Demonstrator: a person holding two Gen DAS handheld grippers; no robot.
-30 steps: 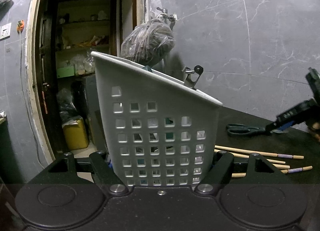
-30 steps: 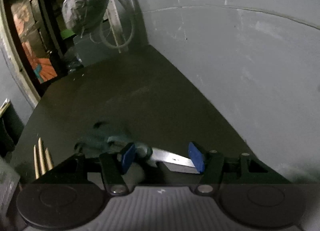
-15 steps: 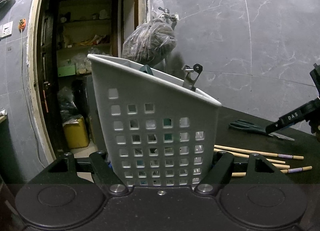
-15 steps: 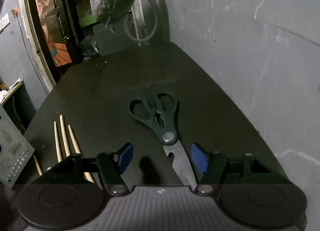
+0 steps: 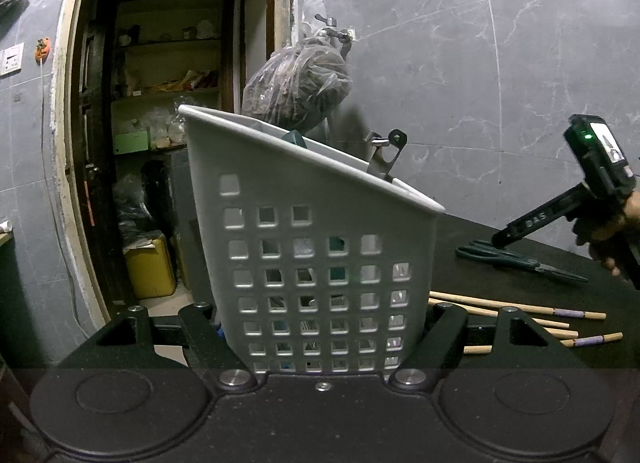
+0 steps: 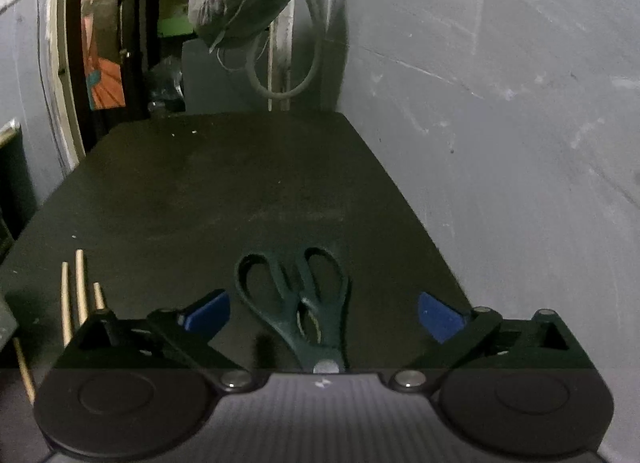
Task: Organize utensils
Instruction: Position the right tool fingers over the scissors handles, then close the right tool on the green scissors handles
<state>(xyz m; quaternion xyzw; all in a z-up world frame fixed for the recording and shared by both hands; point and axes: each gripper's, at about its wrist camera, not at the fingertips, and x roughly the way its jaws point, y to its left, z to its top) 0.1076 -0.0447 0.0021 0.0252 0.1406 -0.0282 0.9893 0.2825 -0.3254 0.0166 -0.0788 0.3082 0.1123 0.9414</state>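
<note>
A white perforated basket (image 5: 320, 243) stands tilted on the black table, and my left gripper (image 5: 326, 327) is shut on its lower sides. A metal tool (image 5: 386, 155) and a teal piece (image 5: 294, 137) poke over its rim. Dark green scissors (image 6: 308, 327) lie flat on the table, handles pointing away. My right gripper (image 6: 323, 313) hovers over them with its jaws opening wide, and the blue pads (image 6: 208, 311) stand clear of them on either side. In the left wrist view the scissors (image 5: 516, 259) lie at the right under a hand (image 5: 604, 231). Several wooden chopsticks (image 5: 520, 309) lie beside the basket.
The chopsticks (image 6: 80, 287) lie left of my right gripper. The table (image 6: 240, 191) runs along a grey tiled wall (image 6: 500, 143). A stuffed plastic bag (image 5: 298, 91) hangs from a tap behind the basket. An open doorway (image 5: 160, 143) with shelves and a yellow can (image 5: 150, 267) is at the left.
My right gripper has risen and drawn back, and its jaws have spread much wider. The scissors, blurred a second ago, lie still on the table. The left gripper and basket have stayed put.
</note>
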